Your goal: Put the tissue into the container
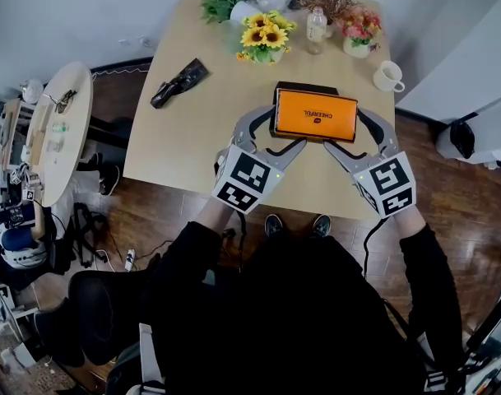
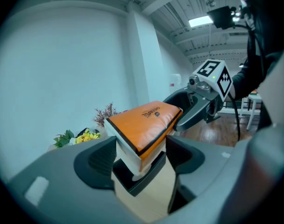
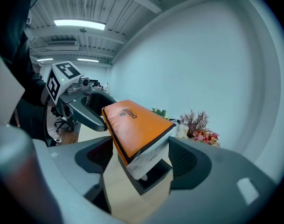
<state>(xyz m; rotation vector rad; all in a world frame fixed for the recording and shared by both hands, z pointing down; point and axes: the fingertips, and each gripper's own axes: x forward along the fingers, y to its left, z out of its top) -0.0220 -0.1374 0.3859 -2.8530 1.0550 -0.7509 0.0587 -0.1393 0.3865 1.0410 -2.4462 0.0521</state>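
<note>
The black container point(image 1: 303, 87) is mostly hidden beneath the orange tissue pack point(image 1: 316, 113), which seems to hang just above it, near the table's point(image 1: 201, 130) front edge. Bare tabletop lies to the left. The left gripper point(image 1: 276, 132) and right gripper point(image 1: 357, 132) each clamp one end, jaws wide, tilted downward.

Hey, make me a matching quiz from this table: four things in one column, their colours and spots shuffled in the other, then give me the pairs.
1 tissue pack
2 mug
3 sunflowers
4 container

A white, near the right edge of the table
B black, just under the pack
C orange top, between the left gripper and the right gripper
D yellow, on the table's far half

Pairs: 1-C, 2-A, 3-D, 4-B
</note>
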